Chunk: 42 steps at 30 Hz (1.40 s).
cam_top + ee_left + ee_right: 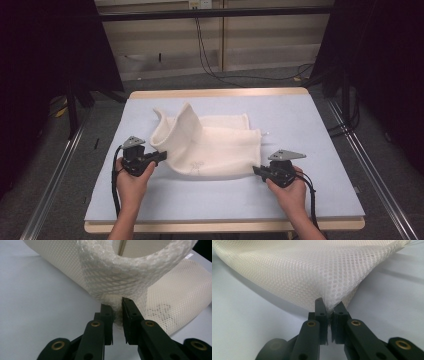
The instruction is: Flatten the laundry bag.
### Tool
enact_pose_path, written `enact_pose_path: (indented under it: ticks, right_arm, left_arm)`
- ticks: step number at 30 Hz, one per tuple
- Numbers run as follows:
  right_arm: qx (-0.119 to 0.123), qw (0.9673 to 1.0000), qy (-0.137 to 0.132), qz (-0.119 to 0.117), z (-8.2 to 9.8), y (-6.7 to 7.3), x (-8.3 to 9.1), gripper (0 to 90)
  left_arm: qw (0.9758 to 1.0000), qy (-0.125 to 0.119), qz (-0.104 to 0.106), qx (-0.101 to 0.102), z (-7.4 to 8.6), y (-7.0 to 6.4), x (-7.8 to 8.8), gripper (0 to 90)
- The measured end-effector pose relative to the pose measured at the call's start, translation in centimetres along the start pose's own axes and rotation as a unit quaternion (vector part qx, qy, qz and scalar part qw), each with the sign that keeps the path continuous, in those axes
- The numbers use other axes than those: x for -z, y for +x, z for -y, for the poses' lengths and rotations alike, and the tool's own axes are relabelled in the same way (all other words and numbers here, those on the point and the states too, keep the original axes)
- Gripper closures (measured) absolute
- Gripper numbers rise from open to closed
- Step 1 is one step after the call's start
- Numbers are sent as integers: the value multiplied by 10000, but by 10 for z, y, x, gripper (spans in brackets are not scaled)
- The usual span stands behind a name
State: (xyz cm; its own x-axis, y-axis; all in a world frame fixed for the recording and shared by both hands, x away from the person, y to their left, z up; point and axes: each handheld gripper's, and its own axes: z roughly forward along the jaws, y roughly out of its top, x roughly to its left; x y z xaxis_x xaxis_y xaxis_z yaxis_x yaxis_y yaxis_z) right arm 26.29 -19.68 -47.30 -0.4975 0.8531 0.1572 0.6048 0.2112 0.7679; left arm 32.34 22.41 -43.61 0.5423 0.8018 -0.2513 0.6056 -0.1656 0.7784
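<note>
A cream mesh cloth [215,145] lies on the pale blue table top [305,120], with its left part raised in a curled fold [186,125]. My left gripper [161,156] is at the cloth's near left edge, shut on the bunched mesh. In the left gripper view the mesh cloth [120,272] rises in a loop above my left gripper [117,308], pinched between the jaws. My right gripper [256,171] is shut on the near right corner. The right gripper view shows that corner of the mesh cloth [312,270] drawn to a point in my right gripper [329,307].
The table top has a wooden rim [220,93] at the far edge. Metal rails [365,150] run along the floor on both sides. Black cables [210,60] hang at the back wall, and dark curtains [385,60] flank the table.
</note>
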Motion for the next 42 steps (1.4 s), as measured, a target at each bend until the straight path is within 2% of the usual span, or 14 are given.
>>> enact_pose_path:
  ticks: [8, 17, 20, 21, 25, 27, 30, 33, 37, 42]
  right_arm:
    - [-25, 10000, -18, -7, 2, -3, 0, 852]
    - [-12, 10000, 36, 9, 2, -7, -3, 852]
    - [-20, 10000, 40, 1, 2, -8, -4, 852]
    - [14, 10000, 73, -3, 1, -8, -5, 852]
    - [25, 9999, 101, -31, 0, -9, -5, 852]
    - [32, 9999, 113, -36, 0, -9, -5, 852]
    - [36, 9999, 131, -46, 0, -9, -6, 852]
    - [59, 9999, 117, -59, 0, -9, -6, 852]
    - [48, 9999, 115, -40, 0, -9, -6, 851]
    - [46, 9999, 95, -21, 0, -8, -6, 850]
  left_arm:
    - [9998, 89, -56, 147, 4, 4, 2, 762]
    - [9987, 208, -296, 356, 14, 11, 13, 682]
    - [9984, 237, -300, 409, 16, 13, 16, 623]
    - [9979, 258, -279, 534, 19, 15, 19, 612]
    - [9969, 286, -294, 667, 23, 16, 24, 529]
    - [9969, 291, -292, 677, 24, 17, 27, 476]
    - [9964, 429, -306, 664, 28, 18, 27, 401]
    - [9963, 544, -361, 559, 30, 20, 25, 317]
    - [9945, 723, -564, 500, 31, 24, 28, 230]
    - [9937, 684, -757, 466, 29, 27, 34, 180]
